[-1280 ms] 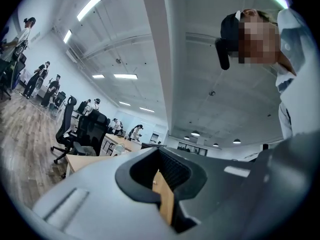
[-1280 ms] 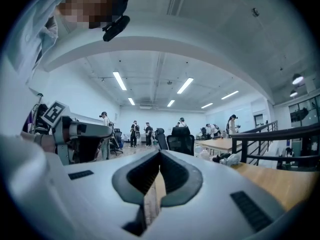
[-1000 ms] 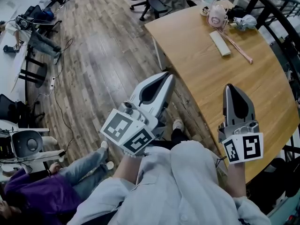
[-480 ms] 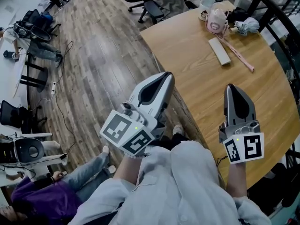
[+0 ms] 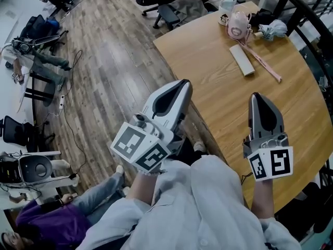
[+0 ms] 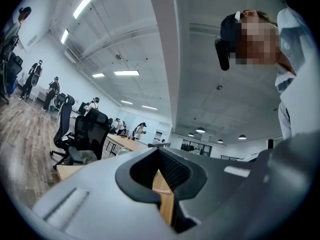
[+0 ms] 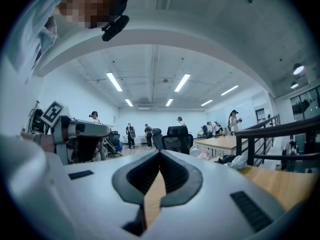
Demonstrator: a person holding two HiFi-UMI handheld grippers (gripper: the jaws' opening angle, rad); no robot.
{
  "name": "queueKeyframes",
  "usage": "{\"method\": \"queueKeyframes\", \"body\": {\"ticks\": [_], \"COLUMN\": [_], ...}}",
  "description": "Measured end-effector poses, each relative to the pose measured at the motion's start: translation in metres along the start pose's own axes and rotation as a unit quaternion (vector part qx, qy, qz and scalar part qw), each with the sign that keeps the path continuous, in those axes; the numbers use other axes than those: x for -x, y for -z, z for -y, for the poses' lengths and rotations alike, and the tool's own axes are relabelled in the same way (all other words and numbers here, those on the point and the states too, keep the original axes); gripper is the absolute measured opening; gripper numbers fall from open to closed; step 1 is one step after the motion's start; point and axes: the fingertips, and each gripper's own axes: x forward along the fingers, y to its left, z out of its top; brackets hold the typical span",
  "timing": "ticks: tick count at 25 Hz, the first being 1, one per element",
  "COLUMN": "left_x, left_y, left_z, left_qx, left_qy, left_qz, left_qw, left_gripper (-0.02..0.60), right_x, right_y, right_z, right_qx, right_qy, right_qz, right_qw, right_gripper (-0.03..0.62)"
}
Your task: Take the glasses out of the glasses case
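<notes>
The glasses case (image 5: 242, 60), a long white closed box, lies on the far part of the wooden table (image 5: 218, 77). Beside it runs a pink strap (image 5: 266, 60). No glasses show. My left gripper (image 5: 183, 83) hovers over the table's near left edge with its jaws meeting at the tip, nothing between them. My right gripper (image 5: 256, 96) is held over the table's near right part, well short of the case, also shut and empty. In the gripper views the left gripper (image 6: 159, 149) and right gripper (image 7: 160, 152) both point level with their tips touching.
A pink mug (image 5: 238, 23), a white cup (image 5: 227, 5) and a crumpled cloth (image 5: 273, 26) crowd the table's far end. A black railing (image 5: 307, 20) borders the right side. Office chairs (image 5: 179, 7) stand beyond. A seated person (image 5: 49, 223) is on the floor side at lower left.
The table and the case have slid slightly down and nearer in the head view. Both grippers keep their pose and stay shut.
</notes>
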Motion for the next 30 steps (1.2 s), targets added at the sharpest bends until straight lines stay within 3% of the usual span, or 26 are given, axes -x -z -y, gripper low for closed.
{"method": "queueKeyframes", "body": {"ticks": [30], "left_x": [-0.005], "left_y": [-0.006], "left_z": [0.02], "left_qx": [-0.012], "left_qy": [0.017], "left_qz": [0.008], "left_qw": [0.9998], "left_gripper": [0.005], "right_x": [0.019], "right_y": [-0.009], "right_z": [0.009], "right_qx": [0.013], "right_qy": [0.015], "right_qz": [0.007], "right_qw": [1.0], "right_gripper": [0.002]}}
